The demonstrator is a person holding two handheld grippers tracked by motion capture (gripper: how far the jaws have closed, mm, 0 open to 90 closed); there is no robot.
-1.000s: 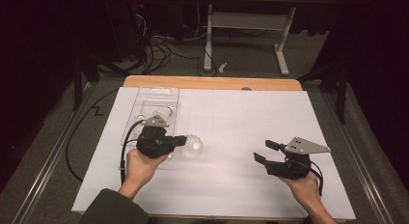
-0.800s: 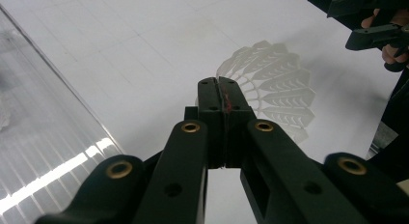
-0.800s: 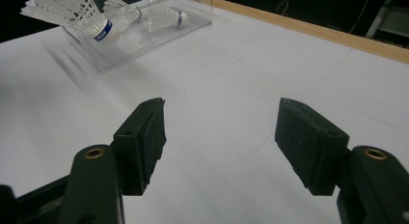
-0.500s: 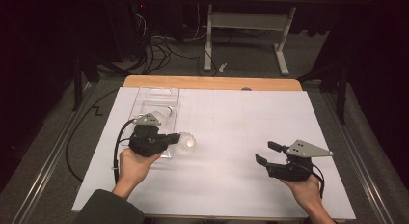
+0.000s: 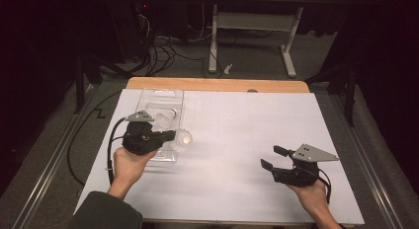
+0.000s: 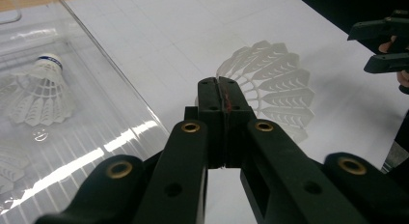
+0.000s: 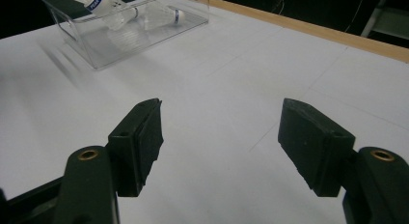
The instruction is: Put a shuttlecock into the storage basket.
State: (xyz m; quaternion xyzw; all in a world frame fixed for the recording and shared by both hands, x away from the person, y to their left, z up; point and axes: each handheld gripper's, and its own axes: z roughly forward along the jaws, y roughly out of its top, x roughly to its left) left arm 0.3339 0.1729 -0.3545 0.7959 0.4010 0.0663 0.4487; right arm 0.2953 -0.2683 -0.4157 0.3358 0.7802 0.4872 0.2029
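My left gripper [image 5: 172,136] is shut on a white feather shuttlecock [image 5: 183,138], pinching its skirt at the near right corner of a clear plastic tray [image 5: 148,95]. In the left gripper view the jaws [image 6: 223,89] are pressed together, and the shuttlecock's feathers [image 6: 275,89] fan out beyond them above the white paper. Another shuttlecock [image 5: 166,119] with a blue-banded cork [image 6: 48,62] lies inside the tray [image 6: 96,108]. My right gripper [image 5: 272,157] rests open on the right of the table, its jaws [image 7: 222,132] wide apart with nothing between them.
White paper [image 5: 237,135] covers the tabletop, and a wooden edge [image 5: 217,84] shows at the far side. The tray [image 7: 120,35] with shuttlecocks appears far off in the right gripper view. The right gripper [image 6: 386,45] is at the right edge of the left gripper view.
My left gripper has carried the shuttlecock a little to the left and away from me, closer to the tray. The right gripper has stayed where it was.
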